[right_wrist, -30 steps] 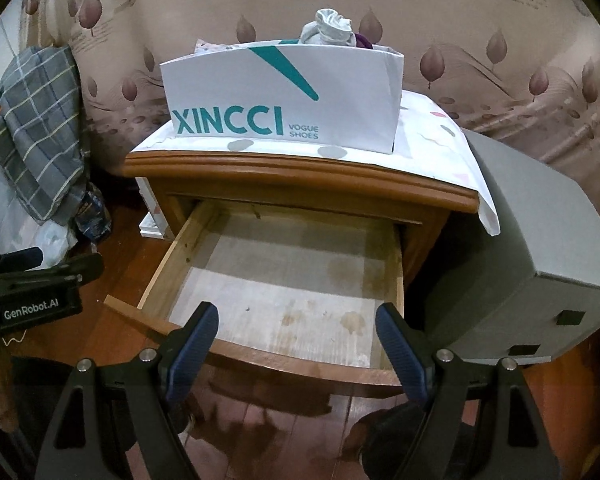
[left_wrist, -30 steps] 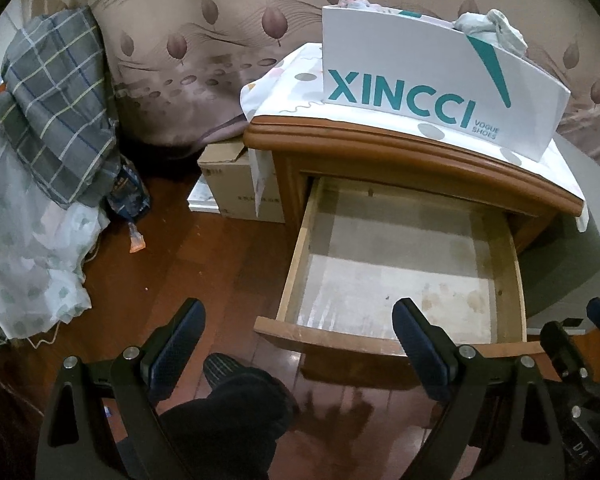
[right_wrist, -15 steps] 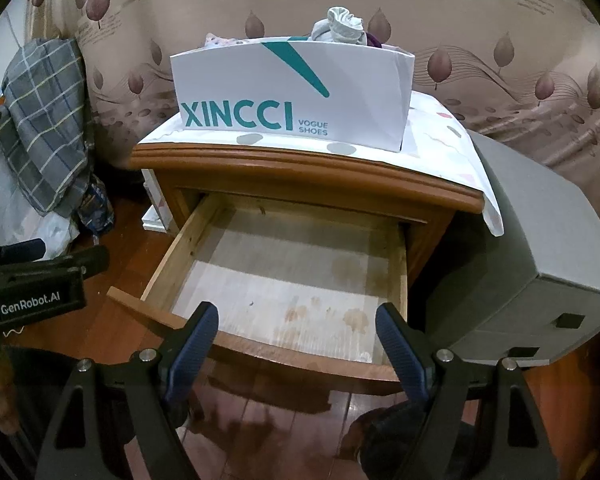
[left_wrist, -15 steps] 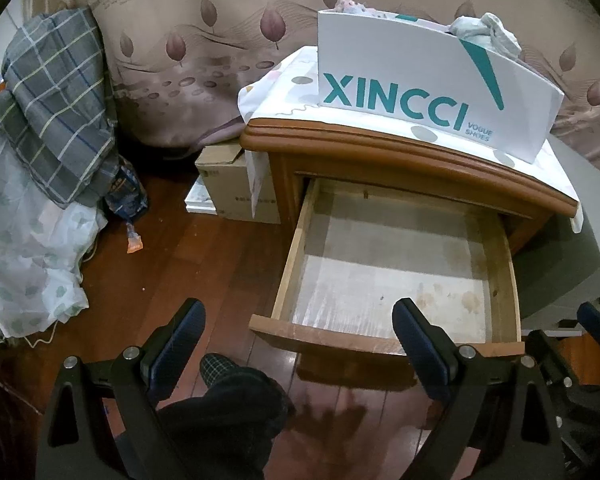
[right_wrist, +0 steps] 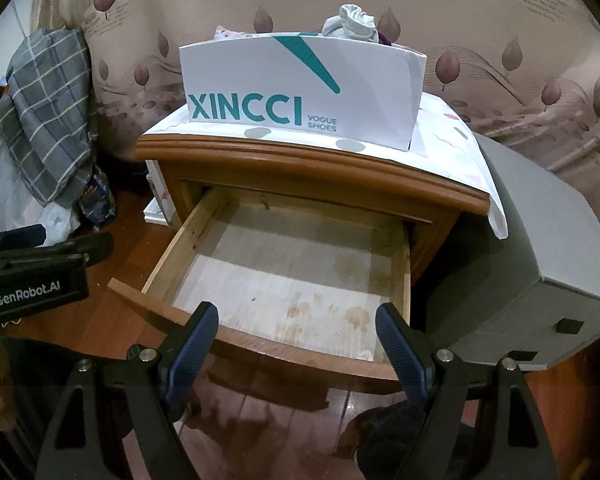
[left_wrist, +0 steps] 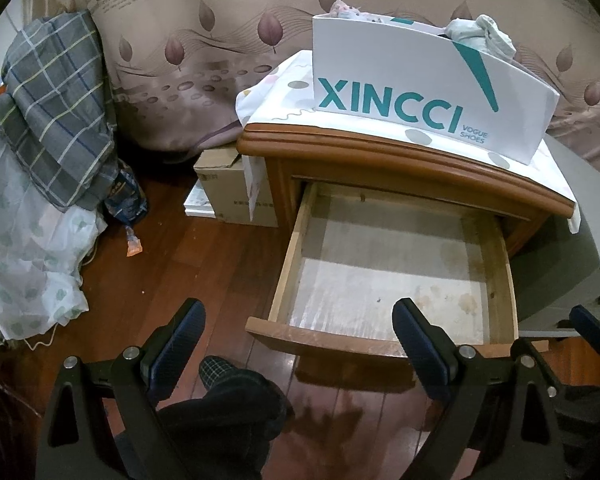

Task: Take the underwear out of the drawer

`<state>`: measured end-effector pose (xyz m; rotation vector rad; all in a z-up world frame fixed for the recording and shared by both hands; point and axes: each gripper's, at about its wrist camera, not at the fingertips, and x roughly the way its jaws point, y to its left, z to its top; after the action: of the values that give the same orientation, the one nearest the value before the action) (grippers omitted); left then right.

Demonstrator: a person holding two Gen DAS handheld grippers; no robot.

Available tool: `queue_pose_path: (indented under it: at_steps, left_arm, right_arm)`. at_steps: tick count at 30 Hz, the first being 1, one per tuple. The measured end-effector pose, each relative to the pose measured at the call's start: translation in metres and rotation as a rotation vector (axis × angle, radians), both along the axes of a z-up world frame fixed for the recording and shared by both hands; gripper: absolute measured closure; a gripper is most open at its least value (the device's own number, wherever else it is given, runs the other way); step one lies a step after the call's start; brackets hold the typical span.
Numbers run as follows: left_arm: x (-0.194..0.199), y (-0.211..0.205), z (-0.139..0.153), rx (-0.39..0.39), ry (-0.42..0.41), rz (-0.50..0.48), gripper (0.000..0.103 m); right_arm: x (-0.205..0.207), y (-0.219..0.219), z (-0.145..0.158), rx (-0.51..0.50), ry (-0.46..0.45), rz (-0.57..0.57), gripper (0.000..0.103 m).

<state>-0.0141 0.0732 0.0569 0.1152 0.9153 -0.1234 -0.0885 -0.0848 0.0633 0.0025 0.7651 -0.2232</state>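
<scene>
Both grippers, left (left_wrist: 298,334) and right (right_wrist: 296,334), fingers apart and empty, have drawn back slightly from the bare open drawer (right_wrist: 284,280); underwear (right_wrist: 350,24) sits bundled in the shoebox (right_wrist: 300,92) above.

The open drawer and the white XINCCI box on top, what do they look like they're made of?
The drawer: seemingly unfinished pale wood sides with visible grain, a glossier reddish front, a stained whitish liner inside. The XINCCI box: likely matte white cardboard, thin straight walls with printed teal lettering.

Wall: leaf-print curtain (right_wrist: 500,64) hanging behind.
Floor: dark wood floor (left_wrist: 172,264) gleaming under lamplight.
Furniture: nightstand (right_wrist: 300,168) standing beside grey cabinet (right_wrist: 540,256).
Left: plaid cloth (left_wrist: 56,112) draping over bundles.
</scene>
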Motion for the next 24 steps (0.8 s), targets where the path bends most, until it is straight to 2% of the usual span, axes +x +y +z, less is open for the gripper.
queue_pose_path:
  at_steps: [15, 24]
  left_arm:
    - [-0.0005, -0.0030, -0.0015, 0.004, -0.006, -0.002, 0.010]
    - [-0.0020, -0.0038, -0.0038, -0.025, 0.008, -0.025, 0.007]
  right_arm:
    - [0.0009, -0.0019, -0.0004, 0.006, 0.007, 0.007, 0.020]
    - [0.0013, -0.0021, -0.0003, 0.006, 0.009, 0.004, 0.020]
